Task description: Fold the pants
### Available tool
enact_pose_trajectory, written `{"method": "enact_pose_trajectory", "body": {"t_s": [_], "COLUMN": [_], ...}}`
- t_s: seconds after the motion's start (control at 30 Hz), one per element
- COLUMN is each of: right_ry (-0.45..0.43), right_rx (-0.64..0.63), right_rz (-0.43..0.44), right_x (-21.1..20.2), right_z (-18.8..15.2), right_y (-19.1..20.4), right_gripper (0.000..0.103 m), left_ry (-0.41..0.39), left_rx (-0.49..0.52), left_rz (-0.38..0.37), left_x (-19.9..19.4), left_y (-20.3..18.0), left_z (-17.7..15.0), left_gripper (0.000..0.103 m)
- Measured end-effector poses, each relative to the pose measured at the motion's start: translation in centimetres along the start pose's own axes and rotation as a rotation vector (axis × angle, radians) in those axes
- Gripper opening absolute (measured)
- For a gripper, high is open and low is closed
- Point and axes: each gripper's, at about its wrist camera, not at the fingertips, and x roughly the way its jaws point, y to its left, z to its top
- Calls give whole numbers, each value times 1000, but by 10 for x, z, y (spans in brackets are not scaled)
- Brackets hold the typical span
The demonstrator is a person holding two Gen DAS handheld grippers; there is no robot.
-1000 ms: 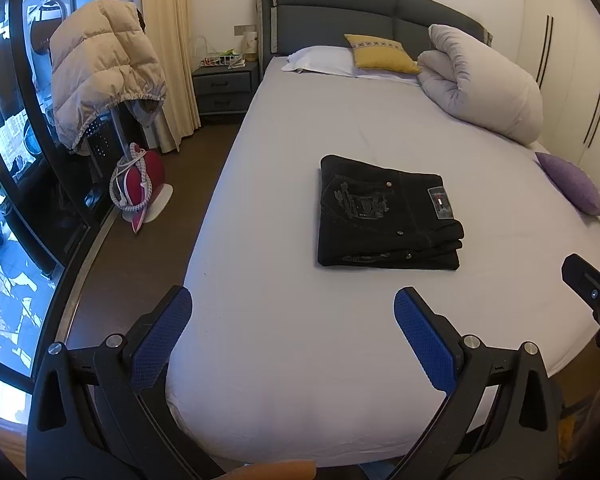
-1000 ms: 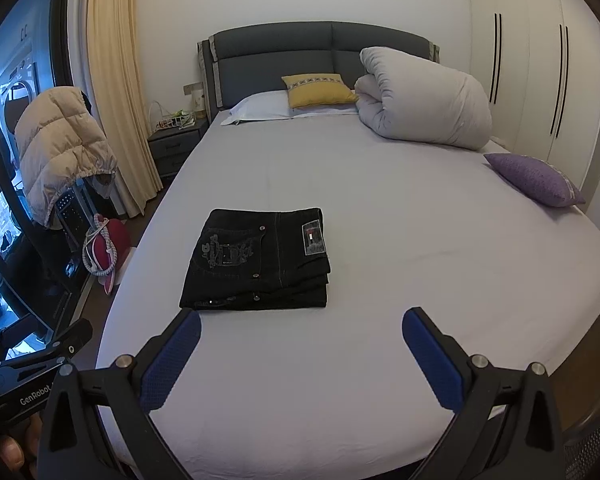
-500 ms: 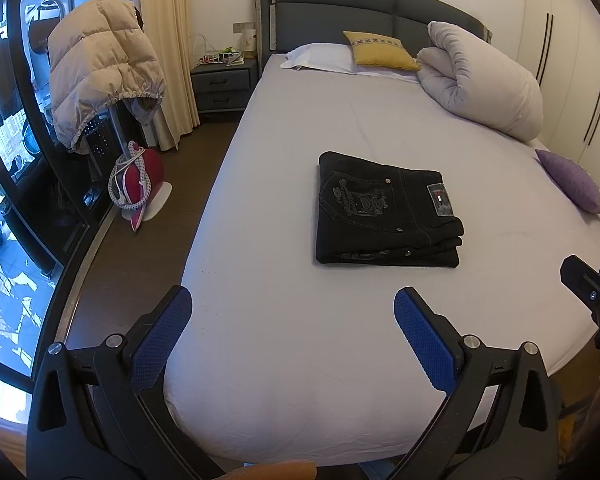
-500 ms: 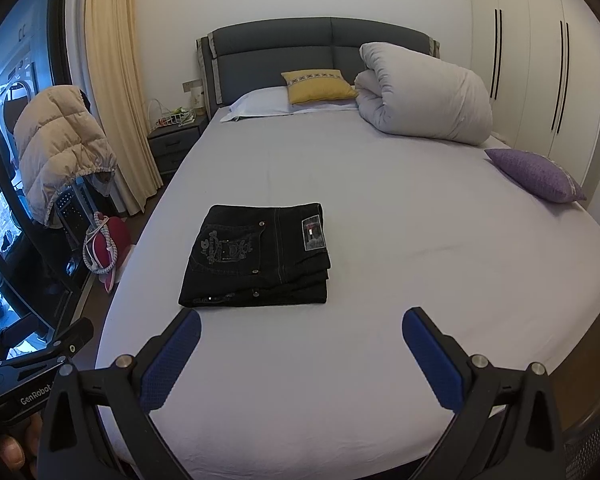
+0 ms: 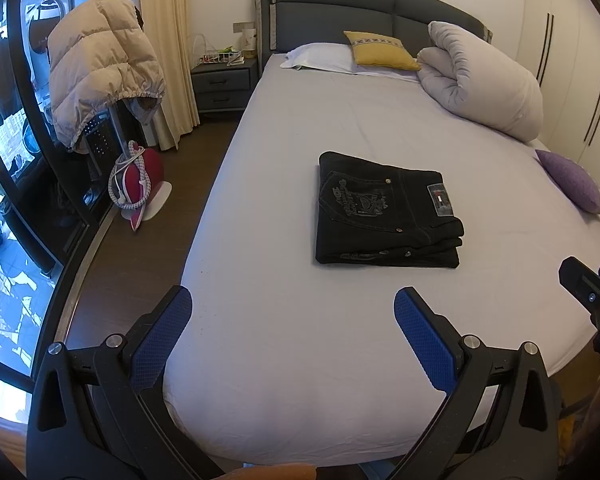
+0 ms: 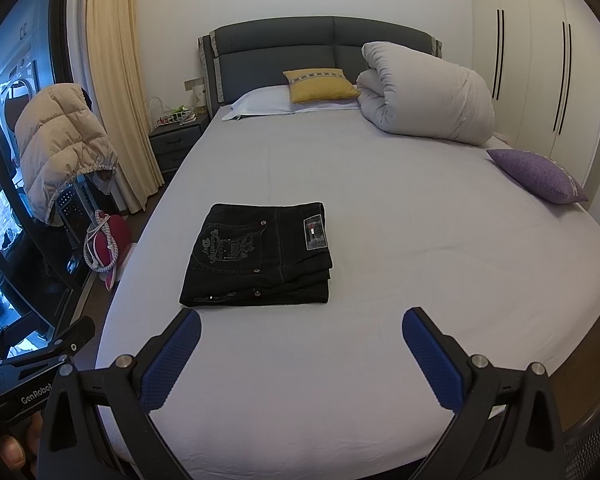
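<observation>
Black jeans (image 5: 384,212) (image 6: 260,256) lie folded into a compact rectangle on the white bed sheet (image 5: 292,320) (image 6: 420,248), back pocket and label facing up. My left gripper (image 5: 292,300) hangs open near the foot of the bed, short of the jeans, holding nothing. Equally open and holding nothing, my right gripper (image 6: 300,320) hovers just in front of the jeans' near edge. The right gripper's body also shows at the right edge of the left wrist view, and the left gripper's body at the lower left of the right wrist view.
A rolled duvet (image 6: 428,96), a yellow cushion (image 6: 320,85) and a white pillow (image 6: 260,105) lie at the headboard; a purple cushion (image 6: 536,176) sits at the bed's right side. Left of the bed are a nightstand (image 5: 224,86), a puffer jacket (image 5: 96,68) and an iron (image 5: 134,182).
Both grippers have drawn back and risen slightly; the jeans have not moved. Both stay open.
</observation>
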Motion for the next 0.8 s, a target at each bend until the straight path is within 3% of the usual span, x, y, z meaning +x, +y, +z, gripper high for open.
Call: {"method": "enact_pose_trajectory", "body": {"t_s": [0.8], "right_ry": [13], "right_rx": [-4], "right_rz": [7], "right_x": [3], "right_z": [-3], "right_y": [-2], "right_gripper": [103], "left_ry": [7], "left_rx": [-6], "left_rz": [4], "left_x": [2], "left_y": [2], "left_z": [-2], "left_gripper": [103]}}
